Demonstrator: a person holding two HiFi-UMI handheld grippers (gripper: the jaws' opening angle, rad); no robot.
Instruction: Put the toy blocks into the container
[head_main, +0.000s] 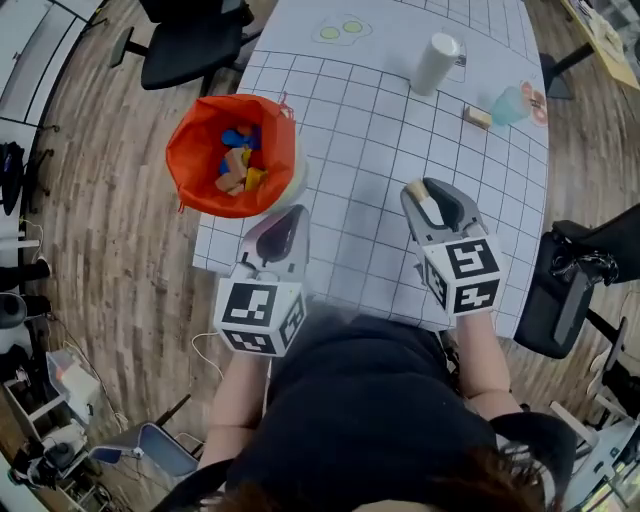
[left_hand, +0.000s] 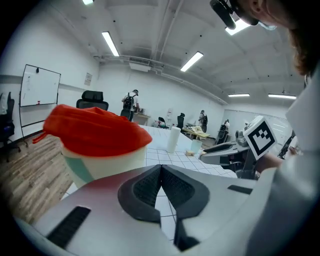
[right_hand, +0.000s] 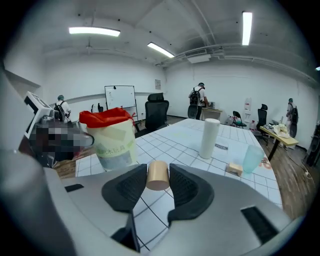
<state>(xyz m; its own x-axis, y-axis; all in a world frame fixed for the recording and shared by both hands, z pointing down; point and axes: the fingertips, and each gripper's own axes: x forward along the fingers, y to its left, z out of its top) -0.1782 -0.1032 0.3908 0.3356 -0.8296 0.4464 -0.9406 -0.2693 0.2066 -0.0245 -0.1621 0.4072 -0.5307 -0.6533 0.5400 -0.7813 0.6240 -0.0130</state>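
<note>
A white container (head_main: 290, 180) lined with an orange bag stands at the table's left edge, with several coloured blocks (head_main: 238, 165) inside. My left gripper (head_main: 281, 228) hovers just in front of it, jaws shut and empty; in the left gripper view the container (left_hand: 102, 150) looms close behind the tips (left_hand: 160, 170). My right gripper (head_main: 424, 197) is shut on a tan wooden cylinder block (head_main: 430, 208). The right gripper view shows that block (right_hand: 158, 176) pinched between the pads, above the table. A small wooden block (head_main: 477, 117) lies far right, by the cup.
A white upright roll (head_main: 436, 62) and a teal cup (head_main: 508, 104) stand at the far right of the gridded table (head_main: 370, 130). Office chairs (head_main: 190, 45) sit beyond the table's far left corner. A black bag (head_main: 570, 290) rests at the right.
</note>
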